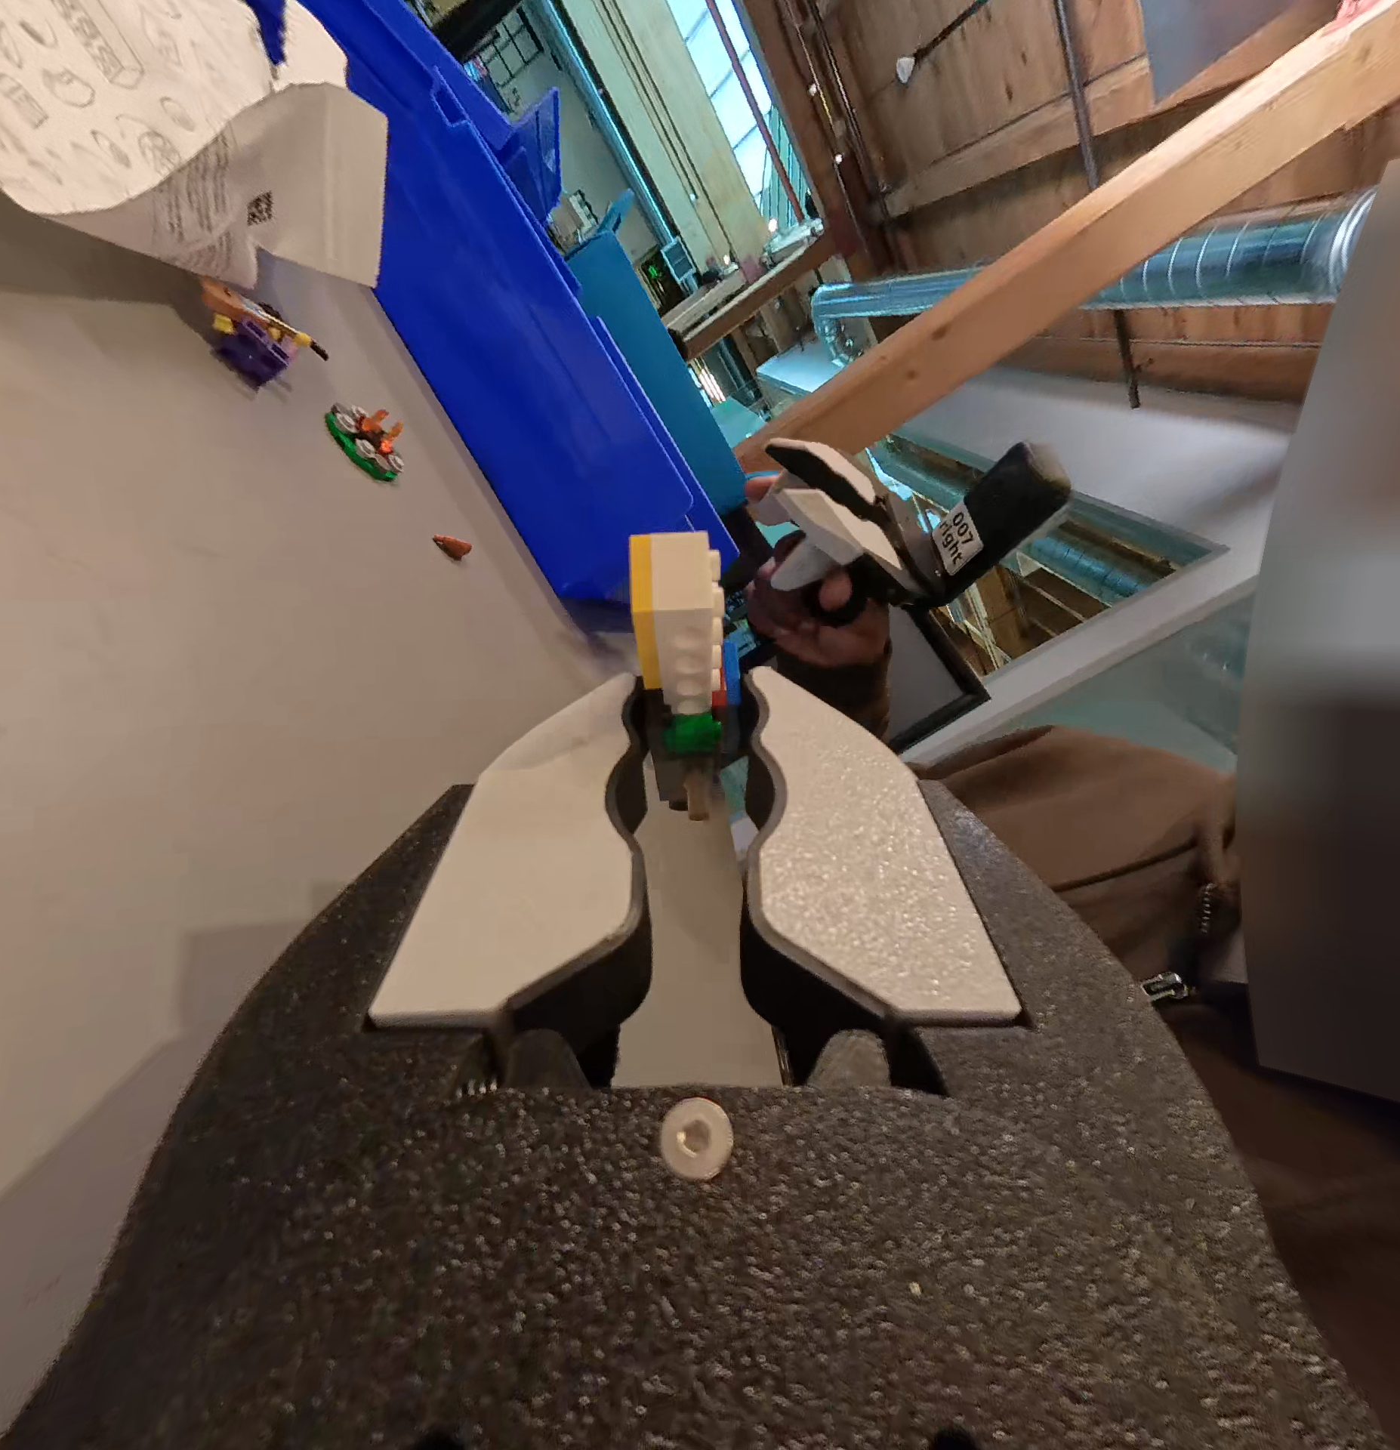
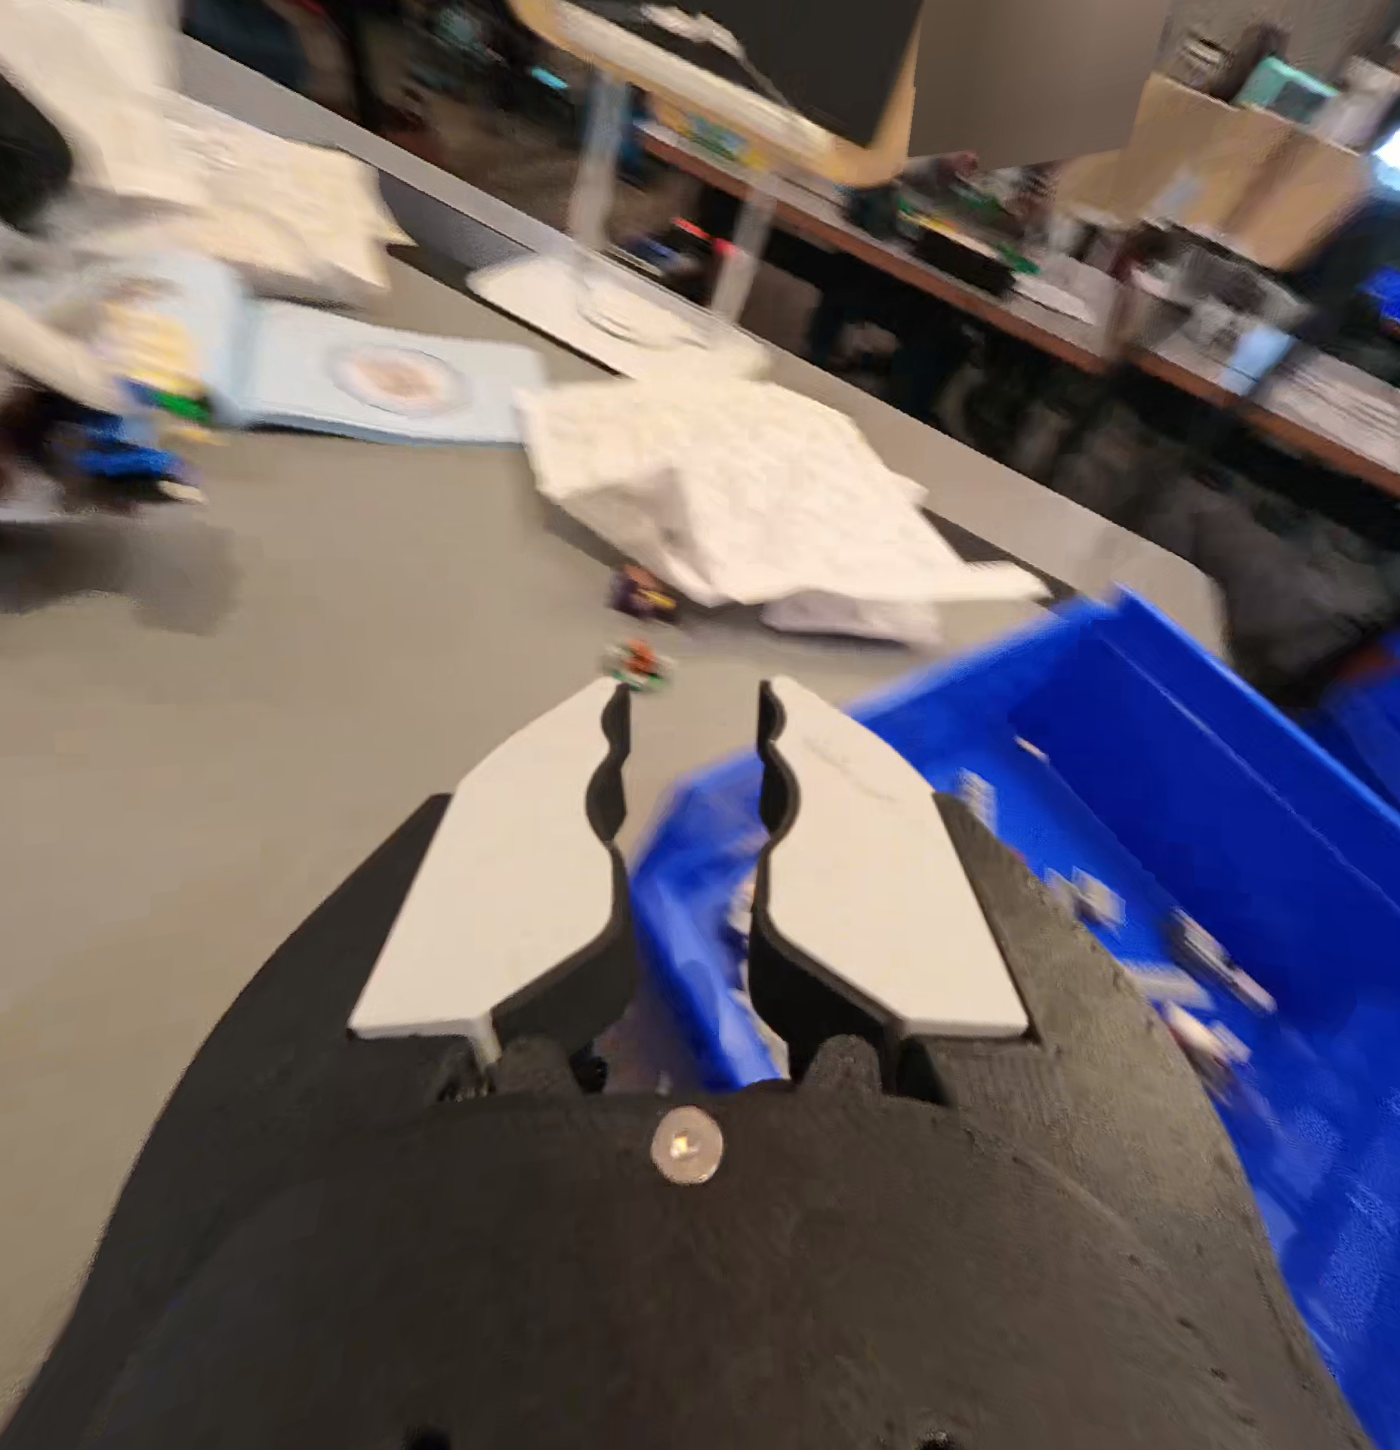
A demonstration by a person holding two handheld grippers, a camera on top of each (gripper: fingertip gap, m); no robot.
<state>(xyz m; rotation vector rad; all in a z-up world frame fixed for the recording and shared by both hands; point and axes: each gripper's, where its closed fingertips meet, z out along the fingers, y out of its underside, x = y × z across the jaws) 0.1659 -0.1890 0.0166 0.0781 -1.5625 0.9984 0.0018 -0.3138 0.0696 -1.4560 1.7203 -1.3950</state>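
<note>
— What's in the blue bin [image 2: 1199,785]?

— Small loose pieces, whitish and grey, lying along its floor; they are too blurred to name further. The bin stands on the grey counter [image 2: 289,745].

— And the right hand-held gripper [image 2: 693,690]?

— It hangs over the bin's near corner with its jaws apart and nothing between them.

— The left hand-held gripper [image 1: 690,690]?

— Clamped on a toy-brick model [image 1: 677,620]: a white and yellow block stands out past the fingertips, with blue, red, green and dark pieces down between the fingers. It is held up just in front of the bin's end.

— Anything else beside the bin?

— On the counter along its outer side lie a round green brick piece [image 1: 365,443] with orange bits, a purple brick figure [image 1: 257,337], a small brown piece [image 1: 454,547], and crumpled printed paper [image 2: 744,502] at the bin's far end.
</note>
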